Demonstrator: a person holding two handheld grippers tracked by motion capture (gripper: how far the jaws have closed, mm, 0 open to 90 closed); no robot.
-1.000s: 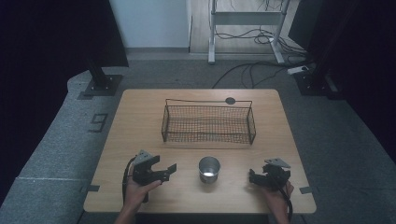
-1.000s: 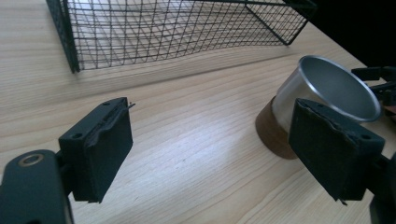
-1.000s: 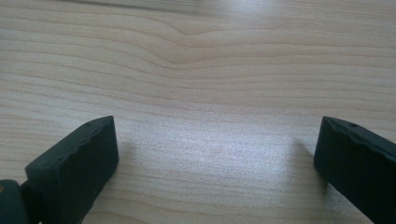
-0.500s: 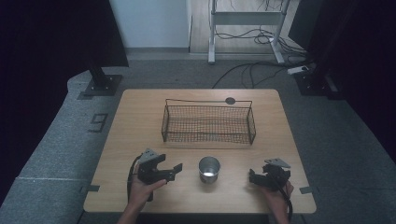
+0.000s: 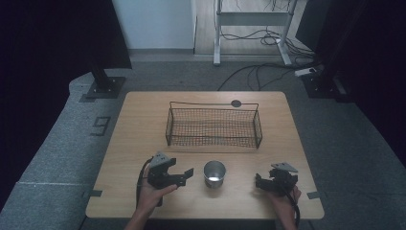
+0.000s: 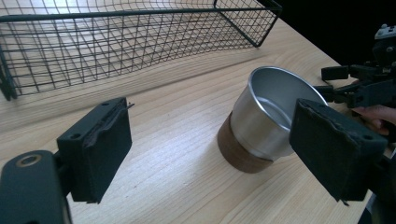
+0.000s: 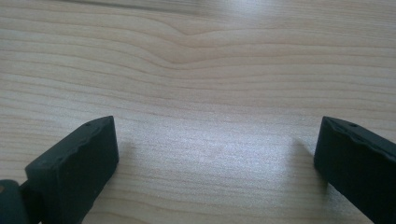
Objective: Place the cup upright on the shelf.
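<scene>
A shiny metal cup with a brown base stands upright near the table's front edge, between my two grippers. My left gripper lies left of it with its jaws pointing at the cup, a short gap away. In the left gripper view the cup sits ahead and to the right, partly behind the right pad. The left gripper is open; its jaws have just been opening, with nothing between them. My right gripper rests right of the cup, open over bare wood.
A black wire basket stands empty at the middle of the wooden table, behind the cup; its near rim is close ahead in the left gripper view. A small black disc lies at the far edge.
My left gripper has slid right, toward the cup, and its jaws stand a little wider. The right gripper and the cup have not moved.
</scene>
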